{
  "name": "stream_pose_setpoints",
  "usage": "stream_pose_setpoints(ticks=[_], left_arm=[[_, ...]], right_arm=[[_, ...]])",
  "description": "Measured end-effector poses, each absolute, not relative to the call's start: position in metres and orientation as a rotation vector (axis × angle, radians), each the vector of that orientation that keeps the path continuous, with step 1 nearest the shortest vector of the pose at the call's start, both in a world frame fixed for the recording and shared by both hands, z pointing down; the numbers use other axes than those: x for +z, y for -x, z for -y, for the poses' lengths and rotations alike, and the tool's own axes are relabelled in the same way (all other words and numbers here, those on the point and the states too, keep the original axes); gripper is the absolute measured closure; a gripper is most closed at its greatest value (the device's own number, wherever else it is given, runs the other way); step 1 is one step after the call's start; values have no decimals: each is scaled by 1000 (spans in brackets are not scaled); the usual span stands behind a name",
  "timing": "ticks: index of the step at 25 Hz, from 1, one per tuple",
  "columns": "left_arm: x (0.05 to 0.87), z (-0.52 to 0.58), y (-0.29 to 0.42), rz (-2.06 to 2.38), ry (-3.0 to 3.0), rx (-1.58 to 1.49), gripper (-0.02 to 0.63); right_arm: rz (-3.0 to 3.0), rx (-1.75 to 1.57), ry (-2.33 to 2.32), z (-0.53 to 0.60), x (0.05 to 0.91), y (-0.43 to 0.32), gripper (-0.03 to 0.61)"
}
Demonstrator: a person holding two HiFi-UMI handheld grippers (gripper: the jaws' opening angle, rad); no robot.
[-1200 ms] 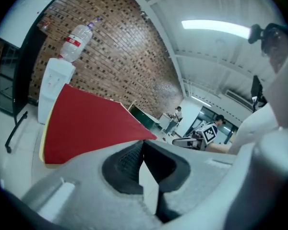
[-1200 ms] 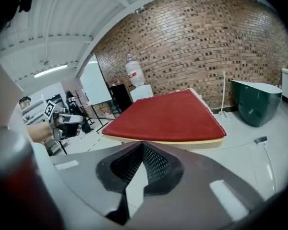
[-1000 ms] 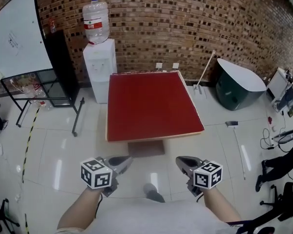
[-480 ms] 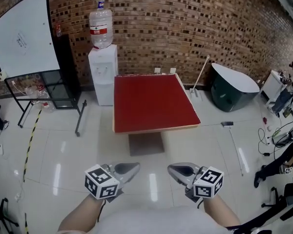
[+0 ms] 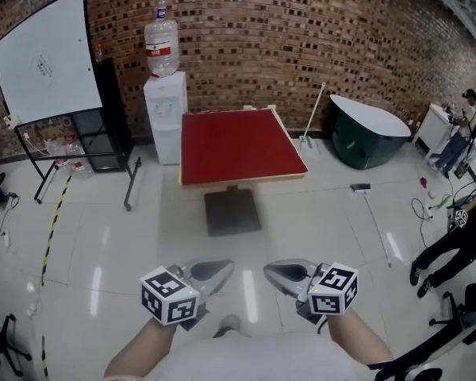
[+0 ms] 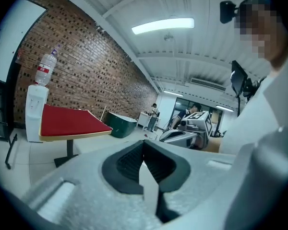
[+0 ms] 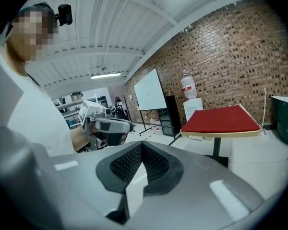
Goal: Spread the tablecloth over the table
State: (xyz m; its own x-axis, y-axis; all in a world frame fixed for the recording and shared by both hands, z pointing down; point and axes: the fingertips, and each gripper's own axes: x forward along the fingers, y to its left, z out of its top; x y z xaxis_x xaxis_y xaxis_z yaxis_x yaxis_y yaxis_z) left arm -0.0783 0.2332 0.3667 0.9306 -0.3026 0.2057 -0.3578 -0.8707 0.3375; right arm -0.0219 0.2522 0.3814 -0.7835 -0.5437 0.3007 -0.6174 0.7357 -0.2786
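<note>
The square table [image 5: 239,146] stands by the brick wall, its top covered flat in red cloth with a wooden edge showing at the front. It is well ahead of me across the white floor. My left gripper [image 5: 222,268] and right gripper [image 5: 273,270] hang side by side low in the head view, both shut with nothing in them, tips turned toward each other. In the left gripper view the left gripper [image 6: 144,146] has its jaws together, with the table [image 6: 67,121] far left. The right gripper [image 7: 141,148] is likewise closed, with the table [image 7: 222,119] at its right.
A water dispenser [image 5: 164,109] stands left of the table, beside a black cabinet and a whiteboard [image 5: 47,54]. A green tub [image 5: 366,140] and a leaning broom [image 5: 310,121] are on the right. A person [image 5: 452,244] stands at the far right among cables.
The table has drawn away and looks smaller and higher in the head view. Both grippers stayed shut and moved slightly closer together.
</note>
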Motion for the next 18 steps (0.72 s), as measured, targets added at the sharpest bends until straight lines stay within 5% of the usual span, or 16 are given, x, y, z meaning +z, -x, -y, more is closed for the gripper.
stream_pose_setpoints(ticks=[18], left_arm=[[364, -390, 77, 461, -2725, 218, 612]], right_arm=[[2799, 576, -928, -419, 380, 31, 578]])
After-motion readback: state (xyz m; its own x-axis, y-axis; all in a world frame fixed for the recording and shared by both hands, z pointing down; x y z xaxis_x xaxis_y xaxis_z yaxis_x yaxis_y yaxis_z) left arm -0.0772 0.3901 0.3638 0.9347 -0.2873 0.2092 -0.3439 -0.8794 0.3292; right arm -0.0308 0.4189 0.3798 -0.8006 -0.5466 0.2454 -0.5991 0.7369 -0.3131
